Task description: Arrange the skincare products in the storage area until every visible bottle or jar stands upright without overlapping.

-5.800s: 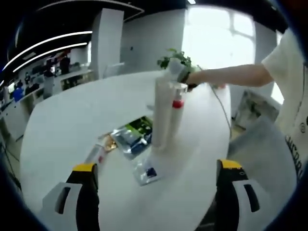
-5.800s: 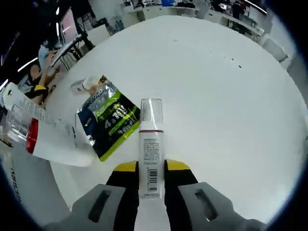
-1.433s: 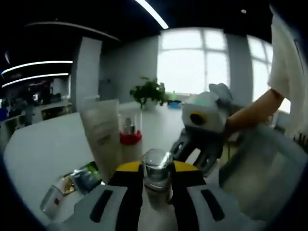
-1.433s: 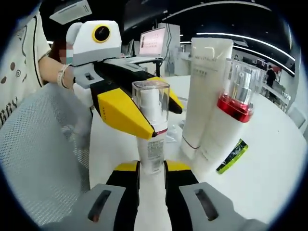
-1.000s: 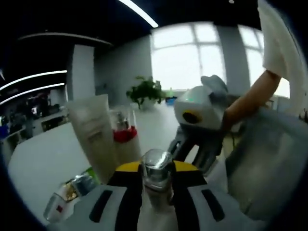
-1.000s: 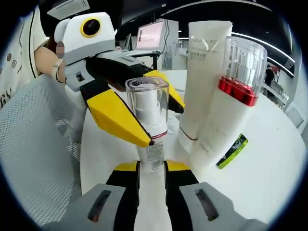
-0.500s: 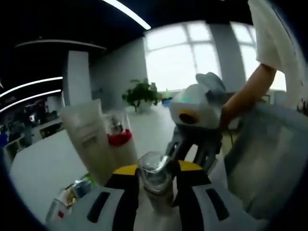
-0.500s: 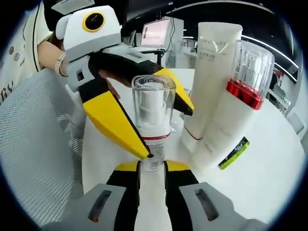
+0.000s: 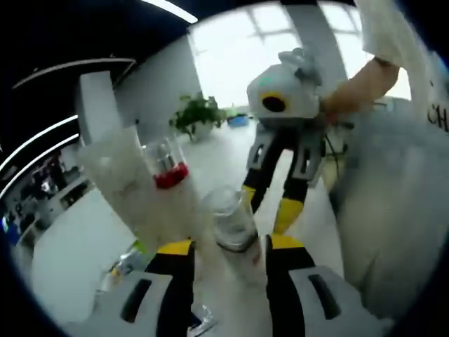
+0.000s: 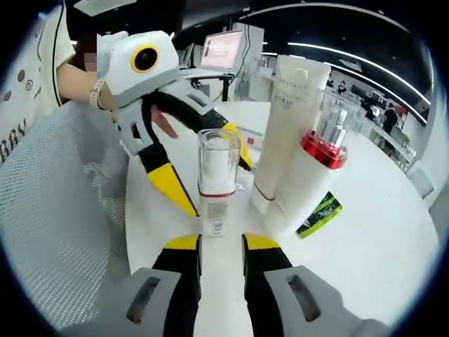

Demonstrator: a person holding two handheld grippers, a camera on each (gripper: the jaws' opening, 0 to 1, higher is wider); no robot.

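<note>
Office desks and a lit monitor sit behind our round white bench (image 10: 365, 232). At its centre our small pump bottle (image 10: 217, 184) stands upright: clear cap, red band, white label with print too small to read. At its 3 o'clock stand a tall matte white tube (image 10: 286, 133) and a red-collared bottle (image 10: 309, 179). Our right gripper (image 10: 221, 242) is spread, clear of it; our left gripper (image 9: 228, 247) straddles it, spread.
</note>
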